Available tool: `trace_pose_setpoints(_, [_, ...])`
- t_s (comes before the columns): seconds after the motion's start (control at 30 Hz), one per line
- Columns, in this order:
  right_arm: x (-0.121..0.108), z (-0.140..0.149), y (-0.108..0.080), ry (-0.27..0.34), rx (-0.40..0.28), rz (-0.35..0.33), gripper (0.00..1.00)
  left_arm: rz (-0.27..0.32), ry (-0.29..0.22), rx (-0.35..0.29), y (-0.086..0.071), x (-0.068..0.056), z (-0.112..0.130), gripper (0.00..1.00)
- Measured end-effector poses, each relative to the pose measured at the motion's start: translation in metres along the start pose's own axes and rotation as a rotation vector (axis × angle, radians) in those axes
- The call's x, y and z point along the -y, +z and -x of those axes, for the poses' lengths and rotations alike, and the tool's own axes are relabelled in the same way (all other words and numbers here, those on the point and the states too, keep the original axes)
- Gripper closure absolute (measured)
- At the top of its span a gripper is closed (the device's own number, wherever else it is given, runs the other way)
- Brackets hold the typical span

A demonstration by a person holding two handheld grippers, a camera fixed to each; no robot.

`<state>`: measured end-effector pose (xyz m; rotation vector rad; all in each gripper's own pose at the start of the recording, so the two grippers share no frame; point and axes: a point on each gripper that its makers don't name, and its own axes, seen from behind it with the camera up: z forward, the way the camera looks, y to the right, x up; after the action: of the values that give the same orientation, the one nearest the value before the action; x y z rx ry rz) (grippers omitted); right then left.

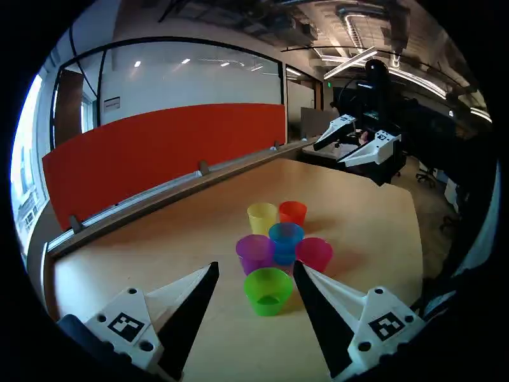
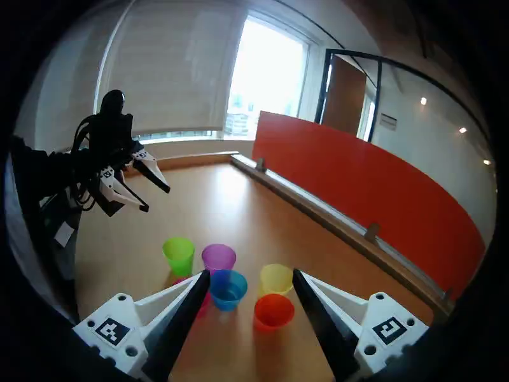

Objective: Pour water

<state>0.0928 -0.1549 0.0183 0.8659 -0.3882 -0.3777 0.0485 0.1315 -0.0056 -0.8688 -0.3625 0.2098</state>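
Note:
Several small plastic cups stand clustered on the wooden table (image 1: 159, 254). In the left gripper view they are green (image 1: 268, 291) nearest, purple (image 1: 254, 253), blue (image 1: 285, 242), pink (image 1: 313, 253), yellow (image 1: 262, 218) and orange (image 1: 292, 213). My left gripper (image 1: 256, 267) is open above the table, its fingers flanking the green cup without touching it. My right gripper (image 2: 251, 275) is open too, on the opposite side, with the orange cup (image 2: 274, 311) and blue cup (image 2: 228, 288) between its fingers. The pink cup (image 2: 205, 307) is mostly hidden behind its left finger.
An orange partition (image 1: 165, 146) with a rail runs along one table edge. The right gripper (image 1: 359, 143) hovers past the table's far end; the left gripper (image 2: 137, 181), held by a dark-sleeved hand, shows at the far left. Office chairs (image 1: 426, 175) stand beyond the table's right edge.

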Motion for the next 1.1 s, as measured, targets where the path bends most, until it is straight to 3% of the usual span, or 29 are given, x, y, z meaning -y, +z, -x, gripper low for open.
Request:
trace_pose_setpoints(0.77, [0.002, 0.034, 0.029, 0.009, 0.074, -0.046, 0.00, 0.065, 0.052, 0.116, 0.022, -0.013, 0.045, 0.14])
trace_pose_setpoints(1.1, [0.004, 0.045, 0.044, 0.006, 0.096, -0.067, 0.00, 0.098, 0.044, 0.167, 0.032, -0.015, 0.064, 0.14])
